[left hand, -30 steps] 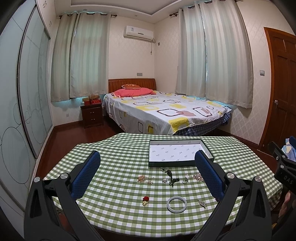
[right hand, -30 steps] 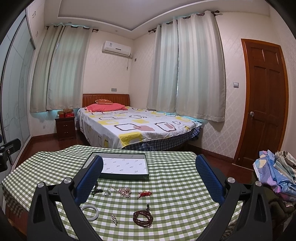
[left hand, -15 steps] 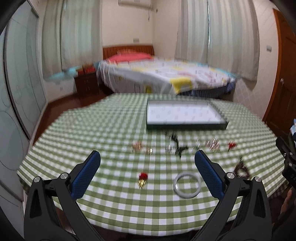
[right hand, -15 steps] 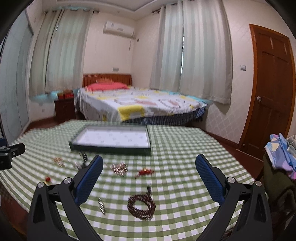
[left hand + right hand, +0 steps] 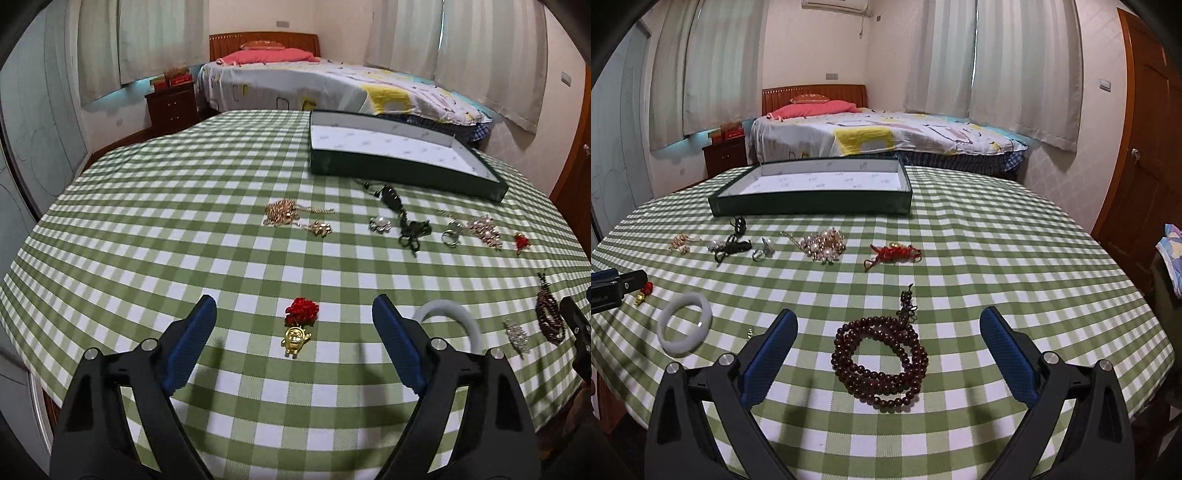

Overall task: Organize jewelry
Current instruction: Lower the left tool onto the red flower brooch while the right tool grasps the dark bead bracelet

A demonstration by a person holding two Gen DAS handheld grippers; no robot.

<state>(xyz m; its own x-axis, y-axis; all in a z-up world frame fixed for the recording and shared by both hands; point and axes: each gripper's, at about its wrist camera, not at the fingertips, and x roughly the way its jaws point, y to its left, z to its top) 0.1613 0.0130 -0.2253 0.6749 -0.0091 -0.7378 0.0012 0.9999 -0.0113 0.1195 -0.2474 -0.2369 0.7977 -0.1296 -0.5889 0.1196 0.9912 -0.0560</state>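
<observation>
Left gripper (image 5: 293, 328) hangs wide apart over the red-flowered gold charm (image 5: 298, 325), and right gripper (image 5: 888, 338) hangs just as spread over the coiled dark bead mala (image 5: 880, 360), neither holding anything. Best play, I'd say: drop straight down, pinch the charm by its gold body and the mala across a bunched strand, then carry both to the one empty green-walled tray (image 5: 812, 201) at the far side. Loose pieces on the checked tablecloth (image 5: 997, 258): ten that I can count, among them one white bangle (image 5: 685, 323).
</observation>
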